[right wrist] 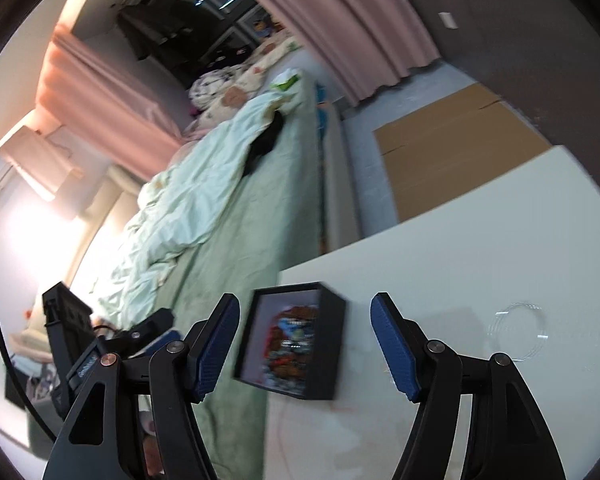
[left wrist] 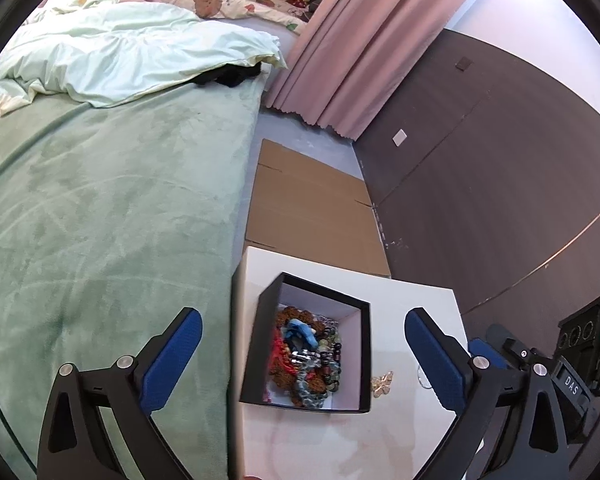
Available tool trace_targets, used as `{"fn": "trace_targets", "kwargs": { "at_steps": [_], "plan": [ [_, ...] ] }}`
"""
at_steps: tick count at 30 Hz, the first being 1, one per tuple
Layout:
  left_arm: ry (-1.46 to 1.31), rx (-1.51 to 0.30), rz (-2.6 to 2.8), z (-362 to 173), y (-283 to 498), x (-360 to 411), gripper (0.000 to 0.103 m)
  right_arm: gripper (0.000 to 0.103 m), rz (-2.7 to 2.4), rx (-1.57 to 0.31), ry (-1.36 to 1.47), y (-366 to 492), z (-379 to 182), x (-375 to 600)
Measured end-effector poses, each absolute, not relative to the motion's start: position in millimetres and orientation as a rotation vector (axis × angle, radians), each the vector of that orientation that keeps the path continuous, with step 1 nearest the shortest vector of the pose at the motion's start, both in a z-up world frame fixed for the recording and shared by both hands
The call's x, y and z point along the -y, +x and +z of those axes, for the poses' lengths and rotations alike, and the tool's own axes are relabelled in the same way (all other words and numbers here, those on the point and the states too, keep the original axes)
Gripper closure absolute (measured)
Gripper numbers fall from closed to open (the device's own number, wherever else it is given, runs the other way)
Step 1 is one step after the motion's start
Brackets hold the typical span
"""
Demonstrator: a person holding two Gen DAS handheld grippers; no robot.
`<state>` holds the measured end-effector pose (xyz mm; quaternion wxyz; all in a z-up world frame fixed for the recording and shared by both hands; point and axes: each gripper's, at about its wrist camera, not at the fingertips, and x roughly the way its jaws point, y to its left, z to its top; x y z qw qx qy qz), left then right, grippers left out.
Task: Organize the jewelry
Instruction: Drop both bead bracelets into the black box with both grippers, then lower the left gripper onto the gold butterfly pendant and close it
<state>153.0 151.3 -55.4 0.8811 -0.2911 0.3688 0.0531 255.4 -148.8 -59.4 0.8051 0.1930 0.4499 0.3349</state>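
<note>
A black jewelry box (left wrist: 260,344) with a white inside stands on the white table (left wrist: 340,440). It holds a pile of bead bracelets and charms (left wrist: 308,360). A small gold butterfly piece (left wrist: 382,385) lies on the table just right of the box. My left gripper (left wrist: 304,360) is open and empty, its blue pads either side of the box, above it. My right gripper (right wrist: 306,350) is open and empty, with the box (right wrist: 332,344) between its fingers in a blurred view. A clear thin bracelet (right wrist: 518,334) lies on the table to the right.
A bed with a green blanket (left wrist: 100,220) runs along the table's left side. Flat cardboard (left wrist: 312,208) lies on the floor beyond the table. A dark wall (left wrist: 500,180) is on the right, with pink curtains (left wrist: 360,52) behind.
</note>
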Motion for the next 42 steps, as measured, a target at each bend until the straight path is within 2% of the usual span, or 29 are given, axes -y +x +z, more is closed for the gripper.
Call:
{"fn": "trace_targets", "kwargs": {
  "at_steps": [22, 24, 28, 30, 32, 42],
  "plan": [
    [-0.3, -0.815, -0.068, -59.3, 169.2, -7.8, 0.003, 0.035, 0.467, -1.064, 0.275, 266.5, -83.8, 240.9],
    [-0.275, -0.813, -0.071, -61.7, 168.7, 3.5, 0.012, 0.035, 0.453, -1.069, 0.268, 268.1, -85.1, 248.1],
    [-0.229, -0.835, -0.087, -72.9, 170.3, 30.8, 0.016, 0.035, 0.405, -1.064, 0.274, 271.8, -83.2, 269.1],
    [-0.195, -0.86, -0.08, -81.3, 172.7, 40.8, 0.027, 0.035, 0.388, -1.057, 0.285, 272.4, -81.8, 281.2],
    [-0.187, -0.884, -0.069, -91.9, 176.7, 46.5, 0.032, 0.035, 0.371, -1.05, 0.309, 273.9, -79.7, 294.2],
    [-0.154, -0.999, 0.02, -136.2, 193.8, 61.3, 0.039, 0.035, 0.341, -1.035, 0.394, 278.4, -78.0, 331.5]
  ]
}}
